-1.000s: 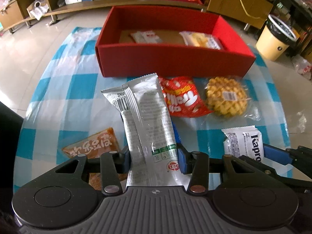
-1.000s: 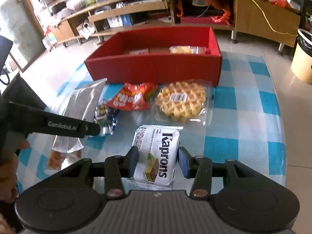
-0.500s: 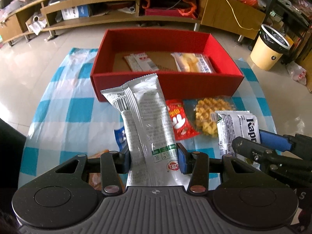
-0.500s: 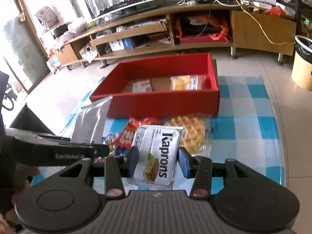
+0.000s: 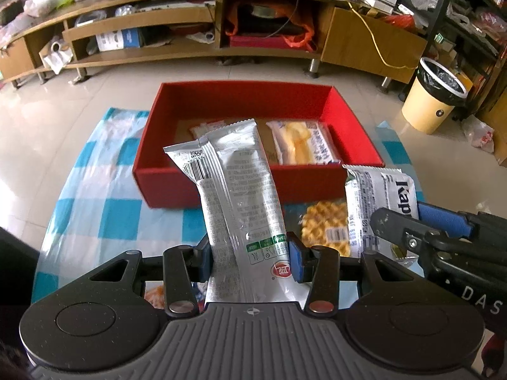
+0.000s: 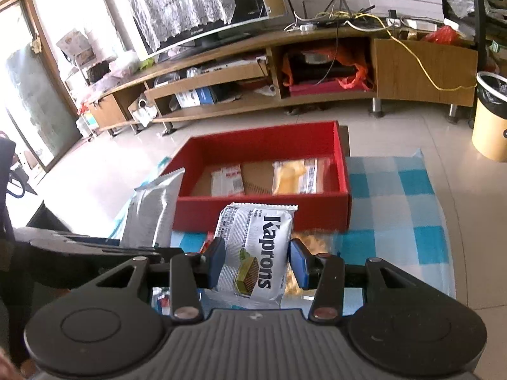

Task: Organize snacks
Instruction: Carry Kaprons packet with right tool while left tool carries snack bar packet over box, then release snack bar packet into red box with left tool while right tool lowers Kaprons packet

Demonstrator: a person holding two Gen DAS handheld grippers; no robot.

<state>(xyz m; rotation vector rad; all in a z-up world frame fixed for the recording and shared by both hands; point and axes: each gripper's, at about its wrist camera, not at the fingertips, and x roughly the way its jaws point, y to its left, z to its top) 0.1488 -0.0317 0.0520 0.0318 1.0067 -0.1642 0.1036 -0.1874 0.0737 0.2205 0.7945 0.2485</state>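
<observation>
Left claw (image 5: 250, 261) is clamped on a long silver snack packet (image 5: 240, 202), blue pads pressing its lower end from both sides, so the packet sticks up and away from the claw with its barcode end toward the box. Right claw (image 6: 256, 261) is gripping a white wafer packet (image 6: 256, 247) with "Kaprons" printed on it, squeezed at its middle between the pads. From the left view you can see that same wafer packet just off to the right of the left claw, held up off the surface.

Just past the left claw, down on the blue-and-white checked cloth (image 5: 104, 196), there's a wrapped round waffle (image 5: 326, 224), partly hidden behind both packets. A bit of a red wrapper (image 6: 207, 240) peeks out by the right claw's left pad, can't tell more than that.

Farther ahead of both claws sits the open red box (image 5: 164, 171). Inside it are two snacks already: a yellow pastry in a clear wrapper (image 5: 301, 142) on the right side and a small white-and-red packet (image 6: 226, 180) on the left.

Beyond that, floor tiles, a long wooden TV stand (image 6: 421, 63), and a yellow bin (image 5: 434, 101) off to the right.
</observation>
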